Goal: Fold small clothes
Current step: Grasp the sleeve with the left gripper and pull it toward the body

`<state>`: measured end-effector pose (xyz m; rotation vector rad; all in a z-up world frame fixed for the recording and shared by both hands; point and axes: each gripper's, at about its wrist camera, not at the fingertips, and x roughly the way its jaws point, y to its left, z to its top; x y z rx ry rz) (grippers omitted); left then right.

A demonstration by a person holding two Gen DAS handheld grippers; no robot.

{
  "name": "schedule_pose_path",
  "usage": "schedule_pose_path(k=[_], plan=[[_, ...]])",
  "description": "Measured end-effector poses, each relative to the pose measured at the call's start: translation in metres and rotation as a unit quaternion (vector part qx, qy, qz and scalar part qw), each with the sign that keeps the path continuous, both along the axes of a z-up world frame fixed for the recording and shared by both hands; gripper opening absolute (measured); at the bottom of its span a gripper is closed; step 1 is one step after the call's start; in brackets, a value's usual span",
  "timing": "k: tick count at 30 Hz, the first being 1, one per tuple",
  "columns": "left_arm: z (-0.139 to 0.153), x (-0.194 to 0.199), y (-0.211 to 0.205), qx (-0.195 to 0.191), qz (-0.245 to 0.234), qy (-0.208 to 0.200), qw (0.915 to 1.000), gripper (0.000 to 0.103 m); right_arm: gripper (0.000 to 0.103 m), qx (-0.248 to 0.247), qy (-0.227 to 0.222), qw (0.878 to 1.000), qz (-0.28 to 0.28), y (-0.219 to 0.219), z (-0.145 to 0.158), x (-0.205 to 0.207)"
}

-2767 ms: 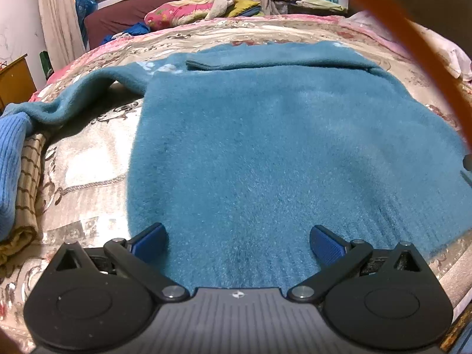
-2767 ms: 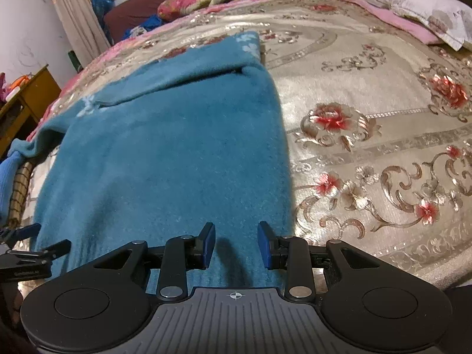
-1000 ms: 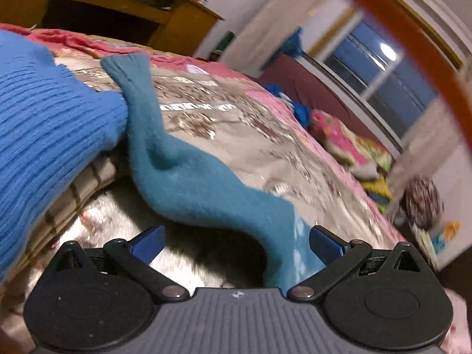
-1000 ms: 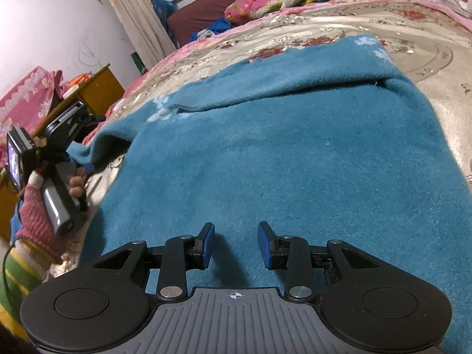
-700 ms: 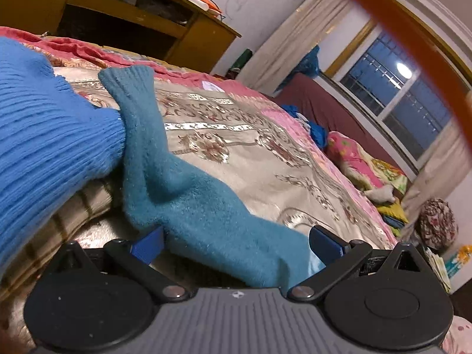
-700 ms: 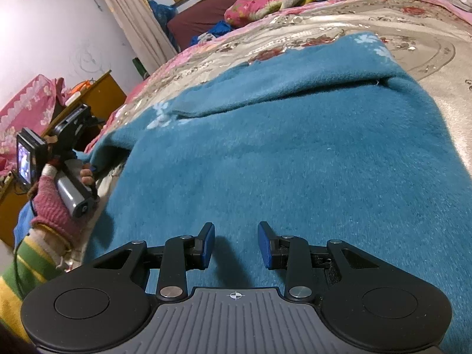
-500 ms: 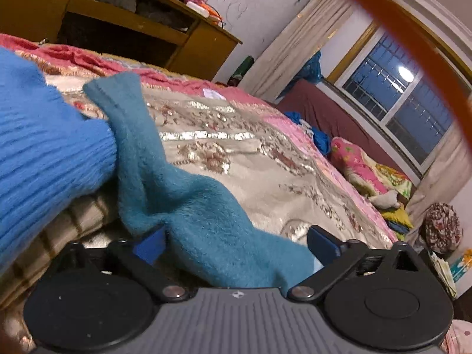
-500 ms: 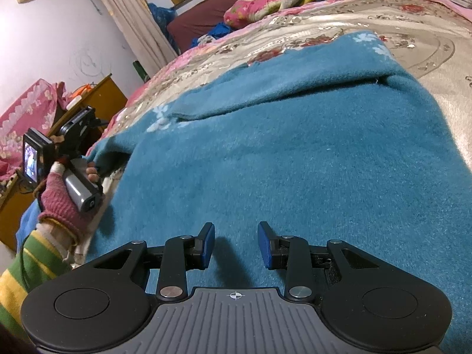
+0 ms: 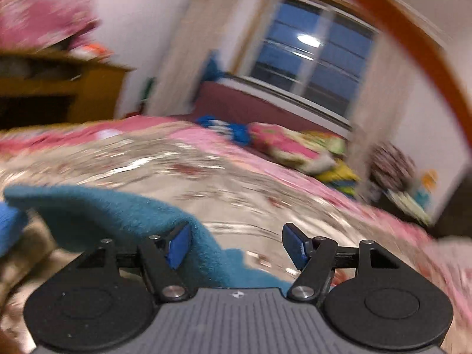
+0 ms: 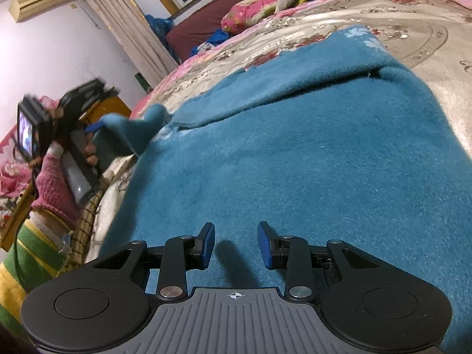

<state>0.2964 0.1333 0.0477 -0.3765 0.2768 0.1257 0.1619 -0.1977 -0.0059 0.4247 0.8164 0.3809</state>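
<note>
A teal fleece sweater (image 10: 309, 153) lies spread flat on the bed, its right sleeve folded across the top. Its left sleeve (image 9: 124, 221) is lifted off the bed; in the right wrist view the sleeve (image 10: 124, 135) hangs from the left gripper (image 10: 88, 131) at the far left. In the blurred left wrist view the left gripper (image 9: 236, 246) has its jaws partly closed, the sleeve draped against the left finger with a gap on the right. The right gripper (image 10: 236, 243) hovers open and empty over the sweater's lower body.
The flowered bedspread (image 10: 442, 47) shows to the right of the sweater. A bright blue knit (image 9: 8, 230) and a striped cloth (image 10: 88, 215) lie at the bed's left edge. A wooden cabinet (image 9: 59, 88) stands left; pillows and clothes (image 10: 265, 0) lie beyond.
The left gripper's jaws have narrowed around the sleeve and it has swung upward, lifting the sleeve off the bed. The right gripper has stayed over the sweater body.
</note>
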Motion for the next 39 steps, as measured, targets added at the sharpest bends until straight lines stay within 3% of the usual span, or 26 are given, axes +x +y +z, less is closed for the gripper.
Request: schedule_pose_path(k=[3, 5, 7, 9, 11, 13, 15, 20, 25, 27, 30, 34, 39], plan=[[0.008, 0.001, -0.055, 0.076, -0.075, -0.017, 0.9941, 0.072, 0.032, 0.007, -0.001, 1.000, -0.005, -0.005, 0.000, -0.003], [0.007, 0.000, -0.100, 0.148, -0.133, -0.023, 0.9797, 0.073, 0.032, 0.011, -0.002, 1.000, -0.009, -0.010, 0.000, -0.003], [0.003, 0.000, -0.134, 0.193, -0.184, -0.016, 0.9635, 0.073, 0.032, 0.016, -0.002, 1.000, -0.011, -0.014, -0.001, -0.003], [-0.004, -0.006, -0.157, 0.206, -0.225, -0.001, 0.9523, 0.073, 0.032, 0.020, -0.003, 1.000, -0.013, -0.018, 0.000, -0.003], [-0.009, -0.017, -0.163, 0.201, -0.240, 0.015, 0.9498, 0.073, 0.032, 0.021, -0.005, 1.000, -0.016, -0.023, 0.001, -0.003], [-0.012, -0.029, -0.154, 0.183, -0.237, 0.033, 0.9537, 0.073, 0.032, 0.023, -0.008, 1.000, -0.019, -0.028, 0.001, -0.004], [-0.012, -0.040, -0.133, 0.157, -0.214, 0.048, 0.9628, 0.073, 0.032, 0.026, -0.006, 0.999, -0.019, -0.032, 0.000, -0.004], [-0.009, -0.069, -0.040, 0.073, -0.104, 0.065, 0.9898, 0.077, 0.034, 0.024, -0.007, 1.000, -0.016, -0.029, 0.001, -0.005], [0.000, -0.070, 0.034, -0.007, 0.003, 0.063, 0.9980, 0.082, 0.034, 0.009, -0.009, 1.000, -0.012, -0.018, 0.003, -0.006], [-0.001, -0.066, 0.057, -0.047, 0.042, 0.055, 0.9965, 0.086, 0.034, 0.005, -0.009, 1.000, -0.011, -0.014, 0.004, -0.006], [-0.009, -0.054, 0.083, -0.117, 0.090, 0.057, 0.9873, 0.087, 0.034, 0.005, -0.009, 1.000, -0.008, -0.011, 0.004, -0.004], [-0.029, -0.046, 0.114, -0.210, 0.147, 0.065, 0.9645, 0.087, 0.034, 0.007, -0.007, 1.000, -0.006, -0.011, 0.001, -0.003], [-0.034, -0.024, 0.125, -0.242, 0.178, 0.074, 0.9509, 0.087, 0.033, 0.020, -0.003, 1.000, -0.006, -0.015, -0.003, 0.000]])
